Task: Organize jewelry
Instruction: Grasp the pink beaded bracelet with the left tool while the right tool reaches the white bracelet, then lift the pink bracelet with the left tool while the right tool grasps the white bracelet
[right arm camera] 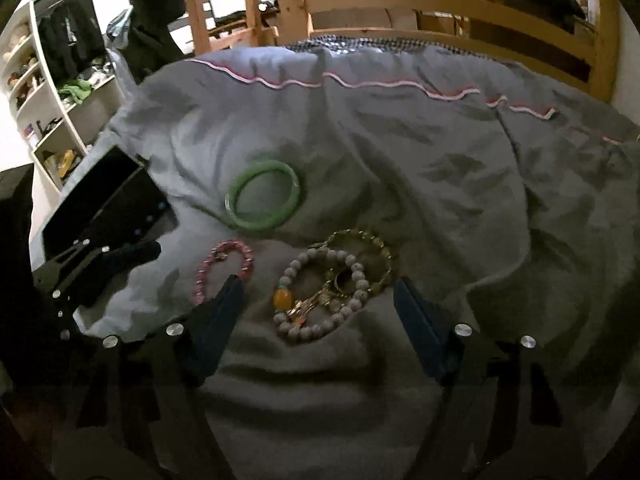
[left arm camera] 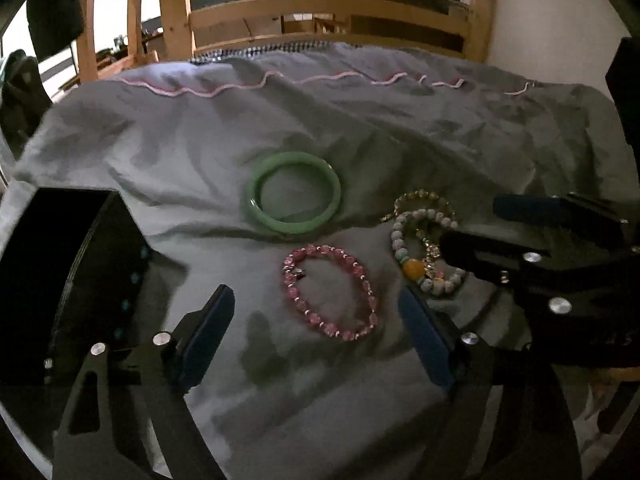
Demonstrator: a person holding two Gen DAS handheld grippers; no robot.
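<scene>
My right tool (right arm camera: 316, 300) hangs spread apart over the tangled white bead bracelet (right arm camera: 320, 296) on the bed's grey duvet (right arm camera: 440, 200). My left tool (left arm camera: 316, 320), also apart, frames the pink bracelet (left arm camera: 330, 292); the green bangle (left arm camera: 294, 192) lies at twelve o'clock. I'd pinch one strand low, lifting slowly to untangle toward the black box (left arm camera: 60, 264) at nine o'clock.

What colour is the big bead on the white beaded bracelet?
Amber orange big bead on the white beaded bracelet; clearest in the right wrist view.
</scene>
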